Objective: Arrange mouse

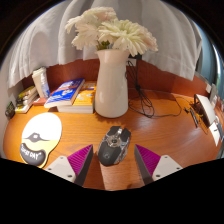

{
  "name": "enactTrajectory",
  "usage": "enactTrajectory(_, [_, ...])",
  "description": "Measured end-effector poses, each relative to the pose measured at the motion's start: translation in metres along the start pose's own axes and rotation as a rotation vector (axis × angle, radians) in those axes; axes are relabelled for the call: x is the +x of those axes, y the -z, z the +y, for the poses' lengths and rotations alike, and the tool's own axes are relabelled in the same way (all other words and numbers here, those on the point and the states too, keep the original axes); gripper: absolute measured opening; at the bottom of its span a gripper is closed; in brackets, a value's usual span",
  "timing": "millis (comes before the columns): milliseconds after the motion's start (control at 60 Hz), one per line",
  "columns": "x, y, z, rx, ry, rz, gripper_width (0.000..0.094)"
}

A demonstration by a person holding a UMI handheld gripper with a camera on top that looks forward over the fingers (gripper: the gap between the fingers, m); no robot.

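Gripper point(113, 158) low over the table point(165, 125), fingers spread wide, clamping nothing. Mouse point(115, 144) sitting on the wood between the pads point(80, 159), gap showing either side, resting on its own weight. Dark, glossy, nose pointing away toward the vase point(111, 84).

Step in hand, by the look of it: squaring up for the grab before shifting the mouse to the mouse pad point(40, 137), the round pale one near the table's left edge. Best approach, prob.: centre the fingers on the widest part of the body, close slow and even so neither pad nudges it first. Curved slick shell, so likely to squirt fwd if pinched near the tail. Lift just clear, swing left, keep well off the vase — tall, top-heavy w/ flowers point(112, 33), easy to tip.

Count: 1 mouse, 1 mouse pad, 1 white vase w/ a bunch of pale flowers, a stack of books point(67, 93) toward the back left, approx 2–3, hard to say. Cable point(150, 108) trailing right of the vase. Small items at far right edge, too unclear to name.
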State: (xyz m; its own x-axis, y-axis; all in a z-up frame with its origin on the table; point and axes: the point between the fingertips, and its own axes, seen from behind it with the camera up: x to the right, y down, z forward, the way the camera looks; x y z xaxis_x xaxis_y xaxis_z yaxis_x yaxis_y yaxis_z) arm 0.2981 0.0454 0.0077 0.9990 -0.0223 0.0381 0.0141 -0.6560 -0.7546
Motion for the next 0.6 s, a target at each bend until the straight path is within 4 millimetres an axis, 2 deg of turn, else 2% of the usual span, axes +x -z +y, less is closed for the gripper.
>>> enactTrajectory(100, [-0.004, -0.026, -0.013, -0.029, -0.007, -0.031, 0.0802])
enactTrajectory(250, [-0.01, -0.048, -0.029, -0.065, -0.011, -0.071, 0.0706])
enactTrajectory(400, [-0.023, -0.058, -0.032, -0.079, 0.009, -0.1, 0.0628])
enactTrajectory(467, [-0.025, -0.061, -0.028, -0.093, 0.039, -0.103, 0.0626])
enactTrajectory(533, [-0.022, -0.064, -0.029, -0.084, 0.055, -0.093, 0.0541])
enactTrajectory(600, [-0.023, -0.065, -0.028, -0.079, 0.039, -0.097, 0.0525])
